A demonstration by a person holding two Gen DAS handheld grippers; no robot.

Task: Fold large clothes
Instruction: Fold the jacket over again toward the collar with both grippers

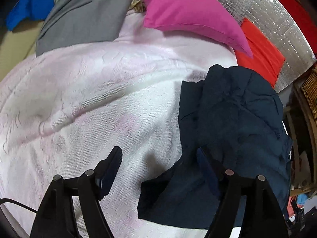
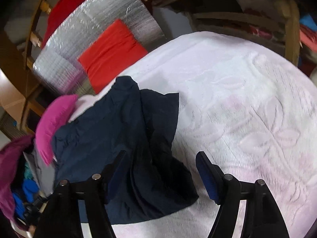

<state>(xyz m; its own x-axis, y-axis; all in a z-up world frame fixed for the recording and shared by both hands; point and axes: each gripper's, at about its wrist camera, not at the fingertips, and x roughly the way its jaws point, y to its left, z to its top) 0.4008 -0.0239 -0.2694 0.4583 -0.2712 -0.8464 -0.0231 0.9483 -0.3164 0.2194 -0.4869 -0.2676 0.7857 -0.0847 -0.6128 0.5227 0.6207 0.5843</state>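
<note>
Left gripper (image 1: 159, 159), bottom of the left view: jaws wide apart, nothing between them. Left finger over bare blanket, right finger over the near edge of the garment; whether it touches the cloth cannot be told.

Right gripper (image 2: 160, 164), bottom of the right view: jaws wide apart, gripping nothing. A dark corner of the garment lies under the gap, no pad pressing on it.

Blanket (image 1: 79, 103): pale pink-white, embossed, covering the work surface.

Garment (image 1: 237, 115): dark navy, the piece to be folded. Right half of the left view; left and centre of the right view. Lies loose and crumpled on the blanket, partly doubled over, edges uneven.

Grey garment (image 1: 85, 17): upper left of the left view, on the blanket's far edge.

Pink pillow (image 1: 188, 10): top centre, just beyond the garment.

Red cloth (image 1: 259, 53): upper right, on a silver foil mat (image 1: 277, 19).

Step in hand, as judged: garment laid down, next hold to be taken. To do it well, pick two matching corners or hem points, pinch single layers only, draw the cloth flat and taut before turning it over, and keep clear of the blanket pile beneath.
</note>
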